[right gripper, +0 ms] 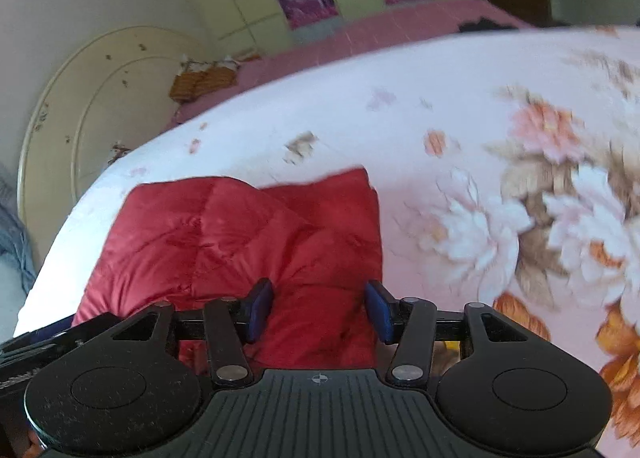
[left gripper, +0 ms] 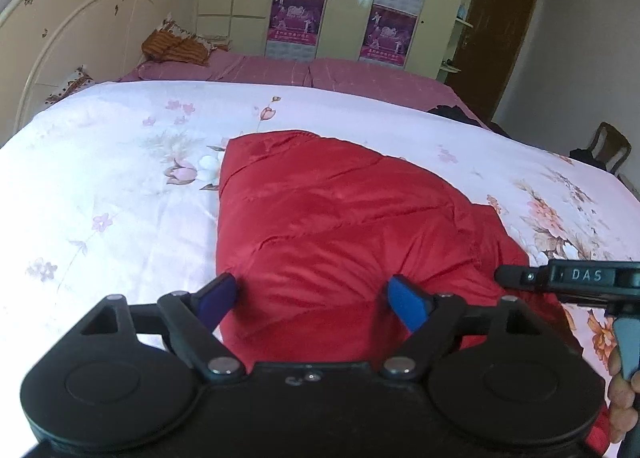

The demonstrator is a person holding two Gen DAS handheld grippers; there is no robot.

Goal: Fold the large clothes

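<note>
The red padded jacket [left gripper: 344, 226] lies partly folded on the flowered quilt [left gripper: 120, 162] that covers the bed, and both tools are poised over its near edge. The left gripper [left gripper: 316, 298] has its blue pads spread wide, with red fabric showing between them but nothing pinched. The right gripper [right gripper: 318, 308] stands about half open above the jacket's near right part, its pads seemingly clear of the cloth too. What matters for the next fold is that the garment runs away from both tools toward the headboard [left gripper: 72, 38], with its long axis seemingly pointing up the bed, and neither hand is clearly nearer. So a forward fold would probably need both near corners taken together. The left view shows the jacket's slanting right edge and the right tool's tip coming in beside it. The right view, blurred, shows instead the far squared corner and the straight right side, which the left view does not show as plainly.
</note>
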